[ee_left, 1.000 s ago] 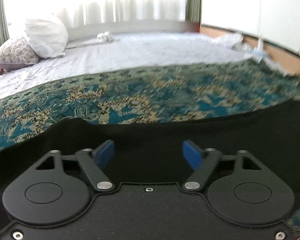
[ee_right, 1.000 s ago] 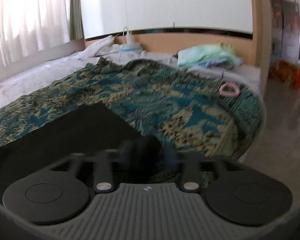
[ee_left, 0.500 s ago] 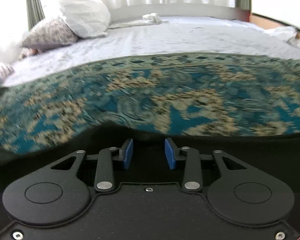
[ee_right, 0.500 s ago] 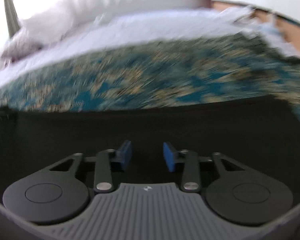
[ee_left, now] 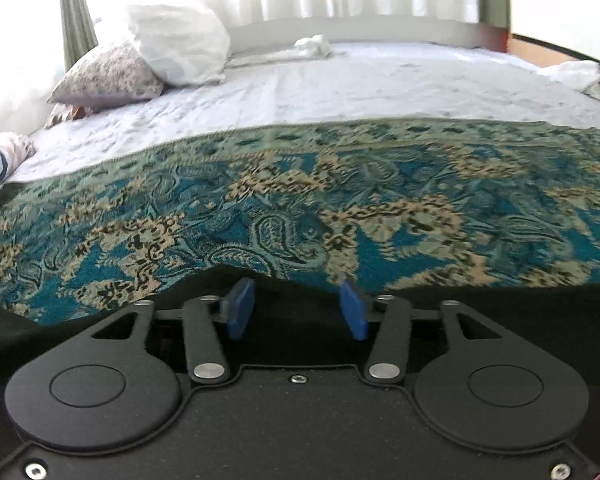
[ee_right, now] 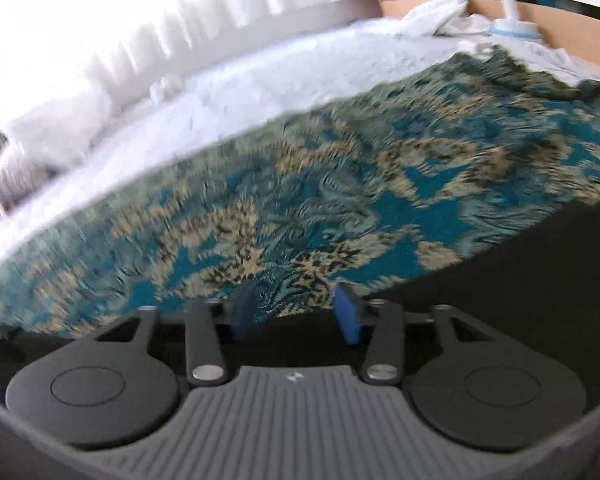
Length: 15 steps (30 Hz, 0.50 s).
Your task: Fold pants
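The black pants (ee_left: 480, 300) lie flat on a teal and tan patterned blanket (ee_left: 300, 200) on the bed. In the left wrist view my left gripper (ee_left: 298, 308) is open, its blue pads (ee_left: 238, 308) low at the pants' far edge, with black cloth between them. In the right wrist view the pants (ee_right: 520, 272) fill the lower right. My right gripper (ee_right: 296, 312) is open, its blue pads (ee_right: 347, 314) just over the pants' edge where the blanket (ee_right: 320, 200) begins. Neither gripper holds anything.
A white sheet (ee_left: 360, 80) covers the far bed. A white pillow (ee_left: 180, 48) and a floral pillow (ee_left: 108, 76) sit at the back left by bright curtains. Crumpled white cloth (ee_right: 440, 12) and a wooden headboard (ee_right: 560, 28) are at the right.
Both grippers have swung left toward the pants' far edge. The left gripper narrowed, then widened a little. The right gripper, blurred and near shut a second ago, now stands open.
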{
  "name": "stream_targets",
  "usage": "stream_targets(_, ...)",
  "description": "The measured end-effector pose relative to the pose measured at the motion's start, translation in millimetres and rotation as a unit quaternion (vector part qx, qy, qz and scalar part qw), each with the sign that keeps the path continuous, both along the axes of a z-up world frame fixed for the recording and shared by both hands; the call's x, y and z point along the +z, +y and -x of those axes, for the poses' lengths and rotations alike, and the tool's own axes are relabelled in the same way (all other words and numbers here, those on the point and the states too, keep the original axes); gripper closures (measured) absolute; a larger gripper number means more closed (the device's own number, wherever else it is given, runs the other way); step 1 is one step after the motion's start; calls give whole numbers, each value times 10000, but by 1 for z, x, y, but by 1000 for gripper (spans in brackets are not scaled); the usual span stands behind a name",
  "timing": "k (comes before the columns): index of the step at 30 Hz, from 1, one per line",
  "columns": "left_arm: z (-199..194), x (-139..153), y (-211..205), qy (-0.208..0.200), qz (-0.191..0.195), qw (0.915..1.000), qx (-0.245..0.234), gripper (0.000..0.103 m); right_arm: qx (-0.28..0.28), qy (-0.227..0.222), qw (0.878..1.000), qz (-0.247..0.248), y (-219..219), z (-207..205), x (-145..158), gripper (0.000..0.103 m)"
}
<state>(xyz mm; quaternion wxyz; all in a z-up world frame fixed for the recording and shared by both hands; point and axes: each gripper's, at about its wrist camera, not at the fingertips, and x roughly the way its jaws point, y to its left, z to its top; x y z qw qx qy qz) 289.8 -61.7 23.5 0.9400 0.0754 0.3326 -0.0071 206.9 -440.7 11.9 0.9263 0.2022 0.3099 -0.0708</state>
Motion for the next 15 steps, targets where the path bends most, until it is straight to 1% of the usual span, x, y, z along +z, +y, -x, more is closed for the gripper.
stream_targets(2,14,6,-1,-103,8,9999,-124,43,-154,-120,9998,-8,-10,25,7,34)
stream_targets(4,29,12,-3,-87,91,9997,-207,40,-365,-185,9992,15,-19,54,11,34)
stream_targets(6,45,17,-3,-49,252,9993,-269,36,-600,-278,9978,-13,-27,83,14,32)
stream_targets(8,63,21,-5,-54,443,9983,-369,29,-932,-383,9948,-109,-39,115,14,30)
stream_targets(10,82,26,-7,-80,585,9971,-478,26,-1340,-462,9898,-164,-52,143,13,29)
stream_targets(13,106,30,-13,-90,713,9955,-623,23,-1834,-413,9821,-118,-66,174,10,29)
stream_targets(15,120,32,-18,-107,749,9947,-704,21,-1972,-325,9798,-53,-70,186,8,29)
